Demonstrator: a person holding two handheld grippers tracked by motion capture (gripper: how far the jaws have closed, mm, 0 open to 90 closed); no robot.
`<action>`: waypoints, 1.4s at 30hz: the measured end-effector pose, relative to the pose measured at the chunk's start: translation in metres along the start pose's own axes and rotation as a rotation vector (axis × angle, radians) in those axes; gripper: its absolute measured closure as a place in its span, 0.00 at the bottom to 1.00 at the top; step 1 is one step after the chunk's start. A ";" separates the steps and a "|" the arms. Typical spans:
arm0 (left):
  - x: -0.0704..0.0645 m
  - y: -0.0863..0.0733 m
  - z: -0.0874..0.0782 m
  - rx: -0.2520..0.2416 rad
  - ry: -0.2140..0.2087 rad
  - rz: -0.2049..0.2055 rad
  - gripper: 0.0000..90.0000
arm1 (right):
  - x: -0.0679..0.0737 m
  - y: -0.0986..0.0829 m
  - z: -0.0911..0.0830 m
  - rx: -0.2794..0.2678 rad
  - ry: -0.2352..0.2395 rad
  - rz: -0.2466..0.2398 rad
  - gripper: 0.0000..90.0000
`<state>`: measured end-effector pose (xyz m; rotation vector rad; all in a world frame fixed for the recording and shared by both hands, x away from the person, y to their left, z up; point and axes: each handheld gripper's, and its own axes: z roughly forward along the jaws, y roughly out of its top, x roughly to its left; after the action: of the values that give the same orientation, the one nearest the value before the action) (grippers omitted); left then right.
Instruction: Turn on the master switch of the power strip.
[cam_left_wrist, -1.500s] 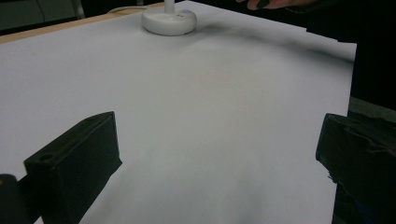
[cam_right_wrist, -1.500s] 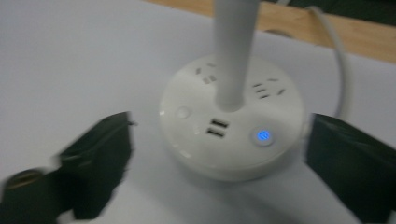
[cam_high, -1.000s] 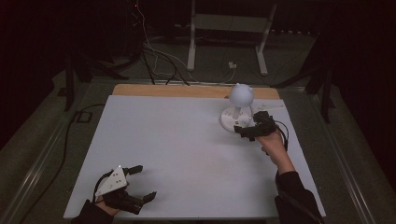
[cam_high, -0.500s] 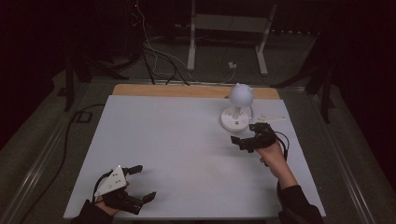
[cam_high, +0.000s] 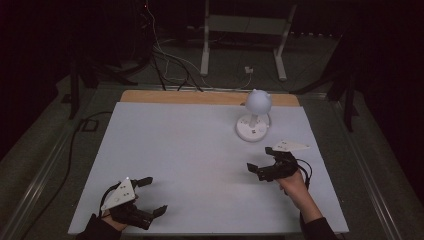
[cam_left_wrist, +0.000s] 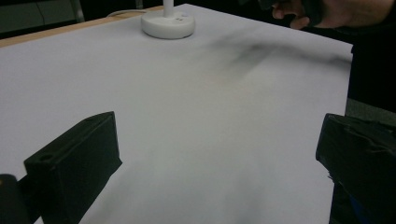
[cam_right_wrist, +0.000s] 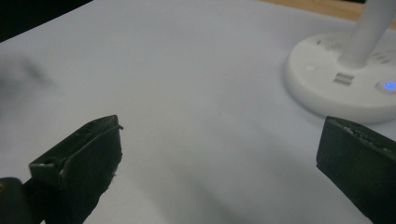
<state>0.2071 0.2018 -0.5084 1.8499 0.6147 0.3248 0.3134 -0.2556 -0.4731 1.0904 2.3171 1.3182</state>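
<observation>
A small white lamp (cam_high: 255, 117) with a round ball-shaped head on a thin stem and a flat disc base stands upright near the far right part of a desk (cam_high: 190, 150) covered in white. In the right gripper view a small blue light glows on the lamp's base (cam_right_wrist: 345, 88), beside two small slots.

The right claw (cam_high: 261, 161) is nearest to the lamp, just on the near side of it and apart from it, held in a hand (cam_high: 292, 182) over the desk's right side. Its jaws are spread wide with nothing between them.

The left claw (cam_high: 152, 196) sits at the near left corner of the desk, well apart from the lamp. Its jaws are also spread wide and hold nothing.

Beyond the desk's far wooden edge, cables (cam_high: 170, 60) lie across a dark floor, and the legs of a white stand (cam_high: 242, 37) rise behind them.
</observation>
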 end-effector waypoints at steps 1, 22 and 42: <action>0.000 0.000 0.000 -0.001 0.001 0.000 0.00 | 0.002 -0.003 -0.001 0.002 0.004 -0.005 0.00; 0.000 0.000 -0.001 -0.005 -0.002 -0.002 0.00 | 0.035 -0.069 -0.023 0.114 0.004 -0.164 0.00; -0.002 0.000 -0.001 -0.004 -0.005 0.010 0.00 | 0.019 -0.095 -0.053 0.117 -0.117 -0.200 0.00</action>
<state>0.2052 0.2015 -0.5075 1.8502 0.6013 0.3273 0.2254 -0.3041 -0.5198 0.9131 2.3695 1.0313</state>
